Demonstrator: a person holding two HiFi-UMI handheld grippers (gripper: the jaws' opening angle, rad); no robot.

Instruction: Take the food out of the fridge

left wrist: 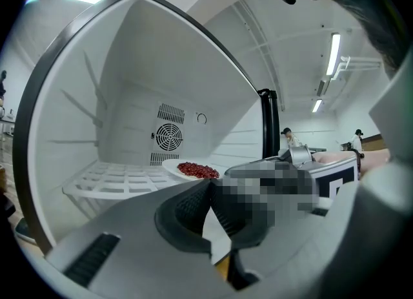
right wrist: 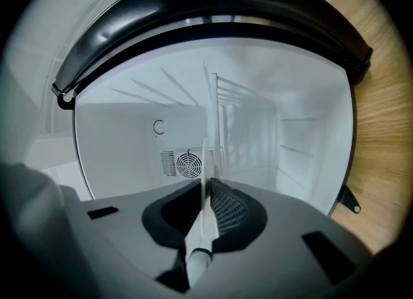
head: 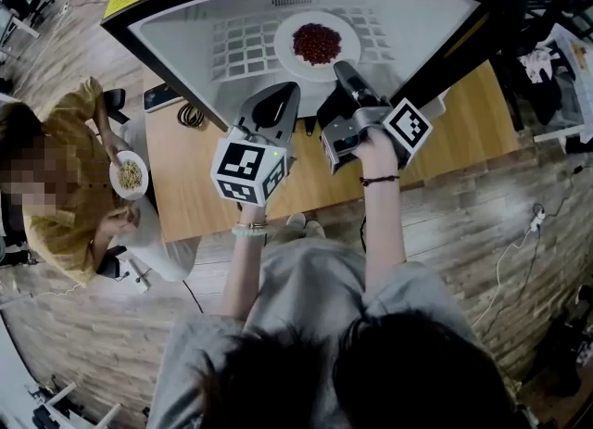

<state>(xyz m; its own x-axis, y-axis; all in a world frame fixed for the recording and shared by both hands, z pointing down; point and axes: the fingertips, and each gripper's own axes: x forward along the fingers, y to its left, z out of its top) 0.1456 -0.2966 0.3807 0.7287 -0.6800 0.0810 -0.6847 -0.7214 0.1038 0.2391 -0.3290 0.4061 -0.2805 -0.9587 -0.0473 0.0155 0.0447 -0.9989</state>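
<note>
Food (head: 316, 42), red and heaped, lies on a white plate (head: 286, 55) on the fridge shelf (head: 239, 47). The right gripper (right wrist: 208, 195) pinches the plate's near rim between narrow jaws. The left gripper (left wrist: 210, 191) waits alongside, jaws together, empty. Such a one-edge pinch could let the plate tip and spill.

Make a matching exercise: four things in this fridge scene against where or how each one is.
Things:
1. plate
2. left hand-held gripper
3. phone
4. bowl

Place or state:
A. on the table
B. with the seated person
C. shut, nothing in it
D. on the fridge shelf, rim clamped in the right hand-held gripper

Pairs: 1-D, 2-C, 3-A, 4-B
</note>
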